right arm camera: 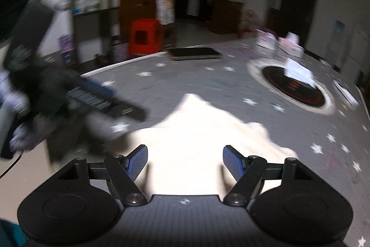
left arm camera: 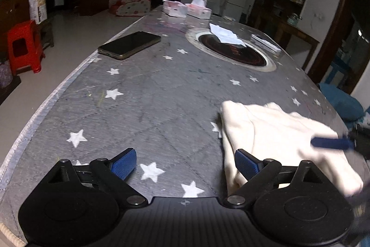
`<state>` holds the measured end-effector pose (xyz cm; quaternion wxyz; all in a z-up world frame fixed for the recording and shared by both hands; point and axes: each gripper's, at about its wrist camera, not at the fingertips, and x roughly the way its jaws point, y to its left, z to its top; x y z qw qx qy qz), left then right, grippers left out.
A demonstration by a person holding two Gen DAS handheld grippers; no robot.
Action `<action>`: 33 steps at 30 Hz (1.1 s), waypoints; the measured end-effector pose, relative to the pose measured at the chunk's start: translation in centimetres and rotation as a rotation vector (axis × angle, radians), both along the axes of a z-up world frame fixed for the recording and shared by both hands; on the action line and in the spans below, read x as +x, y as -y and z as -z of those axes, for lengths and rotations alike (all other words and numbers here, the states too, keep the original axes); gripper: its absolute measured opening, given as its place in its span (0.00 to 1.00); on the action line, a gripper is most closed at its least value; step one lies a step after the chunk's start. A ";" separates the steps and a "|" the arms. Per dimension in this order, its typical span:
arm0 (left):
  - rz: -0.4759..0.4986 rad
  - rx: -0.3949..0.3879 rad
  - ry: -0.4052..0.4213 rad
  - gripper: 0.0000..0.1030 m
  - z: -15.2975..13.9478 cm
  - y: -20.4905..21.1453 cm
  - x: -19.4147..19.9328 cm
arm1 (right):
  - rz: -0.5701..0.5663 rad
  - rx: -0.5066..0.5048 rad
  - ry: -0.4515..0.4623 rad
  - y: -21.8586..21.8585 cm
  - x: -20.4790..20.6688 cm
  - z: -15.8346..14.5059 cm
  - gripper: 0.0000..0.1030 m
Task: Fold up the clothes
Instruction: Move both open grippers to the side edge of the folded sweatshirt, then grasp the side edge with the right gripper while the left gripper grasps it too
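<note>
Nearest the left wrist camera, the left gripper [left arm camera: 180, 164] stands with its blue-padded jaws spread wide and nothing between them, over the grey quilted table cover printed with white stars [left arm camera: 143, 108]. Just beyond its right finger lies the cream-white soft garment [left arm camera: 277, 136], bunched in a loose heap near the table's right edge, not laid flat. A blurred blue finger of the right gripper [left arm camera: 330, 144] reaches over the cloth from the right. Farther off lie a dark smartphone [left arm camera: 129, 44], a round dark inset plate with a pale ring [left arm camera: 233, 50] with a white sheet of paper [left arm camera: 225, 35] on it, and two pink-and-white tissue boxes [left arm camera: 186, 8]. A red plastic stool [left arm camera: 23, 45] stands on the pale floor.

From the right wrist camera, much blurred, the right gripper [right arm camera: 185, 161] has its jaws wide too, hanging over the same garment [right arm camera: 196, 136] with cloth showing below the gap; the pads do not appear to press on it. The left gripper [right arm camera: 97, 96] is a dark smear to the left.

Judging by the rumpled heap, folding has barely begun: no neat fold shows, and spreading, folding and squaring remain. The room is dim, with dark doorways and shelves.
</note>
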<state>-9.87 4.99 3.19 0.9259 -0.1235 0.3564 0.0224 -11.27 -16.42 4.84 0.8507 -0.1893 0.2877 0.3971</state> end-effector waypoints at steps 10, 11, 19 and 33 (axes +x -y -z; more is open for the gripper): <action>-0.019 -0.094 0.013 0.84 -0.7 -0.8 0.0 | -0.152 -0.125 0.092 -4.8 -3.3 2.1 0.51; -0.017 -0.109 0.012 0.83 -0.7 -0.9 0.1 | -0.158 -0.136 0.099 -5.0 -3.5 2.3 0.47; -0.010 -0.229 -0.007 0.82 -0.6 -0.5 1.2 | -0.134 -0.111 0.085 -4.7 -3.1 2.3 0.11; -0.046 -0.536 -0.108 0.82 1.2 -0.2 3.7 | -0.030 0.137 -0.043 0.2 0.0 -1.1 0.06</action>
